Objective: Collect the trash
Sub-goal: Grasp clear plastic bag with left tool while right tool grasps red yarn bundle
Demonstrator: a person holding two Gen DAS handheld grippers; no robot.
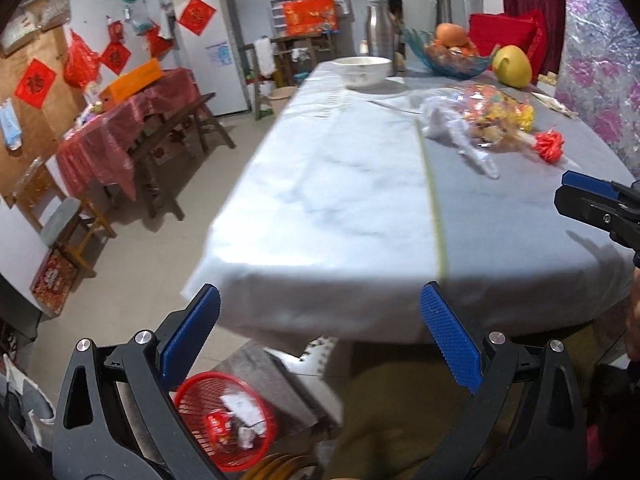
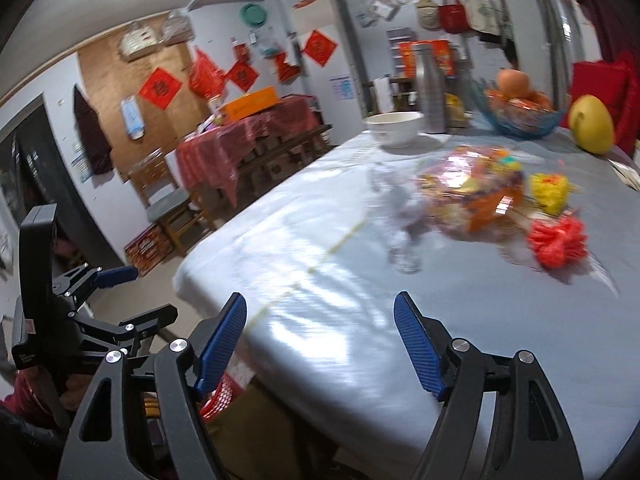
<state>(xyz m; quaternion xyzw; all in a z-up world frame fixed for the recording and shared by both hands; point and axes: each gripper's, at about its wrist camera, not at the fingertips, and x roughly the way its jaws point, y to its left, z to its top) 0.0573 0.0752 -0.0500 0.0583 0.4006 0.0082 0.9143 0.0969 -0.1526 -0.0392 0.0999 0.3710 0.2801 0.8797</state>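
A crumpled clear plastic wrapper (image 1: pixel 460 136) (image 2: pixel 400 220) lies on the pale-clothed table (image 1: pixel 340 200) (image 2: pixel 400 340). Beside it sit a bag of colourful sweets (image 1: pixel 492 116) (image 2: pixel 472 188), a red ribbon bow (image 1: pixel 550 146) (image 2: pixel 558 242) and a yellow bow (image 2: pixel 550 192). A red mesh basket (image 1: pixel 224 424) (image 2: pixel 224 396) holding scraps stands on the floor below the table's near edge. My left gripper (image 1: pixel 320 300) (image 2: pixel 140 296) hangs open and empty above the basket. My right gripper (image 2: pixel 320 304) (image 1: pixel 576 196) is open and empty over the near table edge, well short of the wrapper.
At the table's far end stand a white bowl (image 1: pixel 362 70) (image 2: pixel 394 126), a metal flask (image 1: pixel 378 34), a blue glass fruit bowl (image 2: pixel 518 118) and a yellow pomelo (image 2: pixel 592 124). A wooden chair (image 1: pixel 60 220) and a red-covered side table (image 1: pixel 120 136) stand to the left.
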